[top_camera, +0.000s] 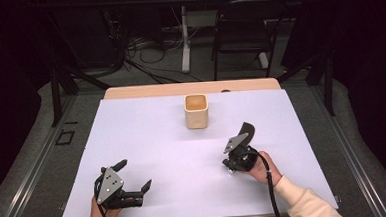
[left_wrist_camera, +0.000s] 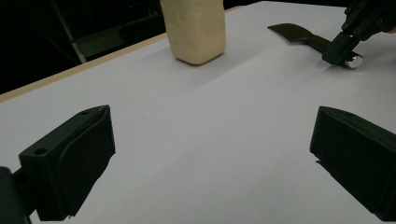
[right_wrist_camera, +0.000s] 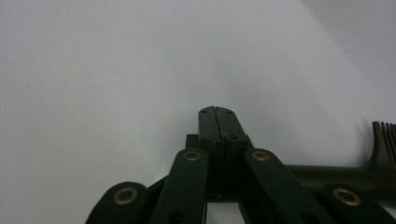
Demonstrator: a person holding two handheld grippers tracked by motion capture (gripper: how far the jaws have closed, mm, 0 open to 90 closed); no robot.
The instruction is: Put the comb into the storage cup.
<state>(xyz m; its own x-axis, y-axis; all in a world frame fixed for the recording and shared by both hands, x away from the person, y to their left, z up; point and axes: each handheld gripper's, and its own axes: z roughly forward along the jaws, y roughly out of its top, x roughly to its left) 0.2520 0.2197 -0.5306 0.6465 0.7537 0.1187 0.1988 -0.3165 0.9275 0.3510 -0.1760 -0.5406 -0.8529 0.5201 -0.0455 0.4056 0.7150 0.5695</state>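
Note:
A black slotted spatula (top_camera: 246, 131) lies on the white mat (top_camera: 173, 149) right of centre, its blade (left_wrist_camera: 292, 32) pointing towards the far edge. My right gripper (top_camera: 231, 165) stands tips-down over the handle's near end, jaws shut. In the right gripper view the tips (right_wrist_camera: 217, 114) meet with nothing between them, and the handle (right_wrist_camera: 336, 175) runs off to the right behind the jaws; whether it is pinched I cannot tell. My left gripper (top_camera: 134, 174) rests at the front left, wide open and empty (left_wrist_camera: 210, 158). A beige cup (top_camera: 196, 111) stands upright mid-table, towards the back.
The wooden table edge (top_camera: 190, 87) shows beyond the mat. Behind the table stand a black chair (top_camera: 242, 31), a white desk leg (top_camera: 184, 39) and loose floor cables (top_camera: 143, 56). Black frame posts (top_camera: 55, 90) flank both sides.

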